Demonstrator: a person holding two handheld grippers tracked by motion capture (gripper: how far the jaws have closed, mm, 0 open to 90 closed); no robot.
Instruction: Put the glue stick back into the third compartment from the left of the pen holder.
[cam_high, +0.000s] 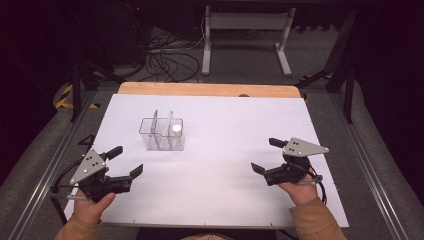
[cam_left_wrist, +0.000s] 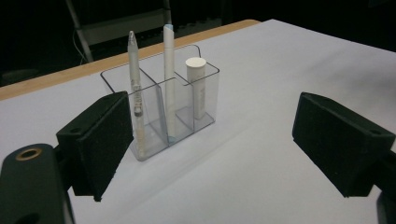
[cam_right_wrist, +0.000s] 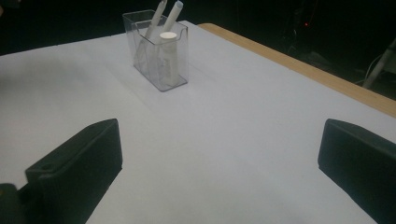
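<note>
A clear plastic organizer (cam_high: 161, 134) with three compartments stands upright on the white table sheet (cam_high: 225, 165), left of centre. It holds two white pens (cam_left_wrist: 134, 88) (cam_left_wrist: 168, 79) leaning upright and a short white capped tube (cam_left_wrist: 195, 84). My left gripper (cam_high: 126, 161) is near the front left and open, with nothing between its jaws. It faces the organizer (cam_left_wrist: 159, 107) from a short way off. My right gripper (cam_high: 266, 155) is at the front right, open and empty as well. From there the organizer (cam_right_wrist: 159, 51) and the tube (cam_right_wrist: 168, 56) stand farther away.
A wooden table edge (cam_high: 210, 89) runs along the far side of the sheet. Beyond it, on the floor, are a white metal frame (cam_high: 245, 35) and a tangle of cables (cam_high: 167, 62). Metal rails (cam_high: 365, 165) flank the table.
</note>
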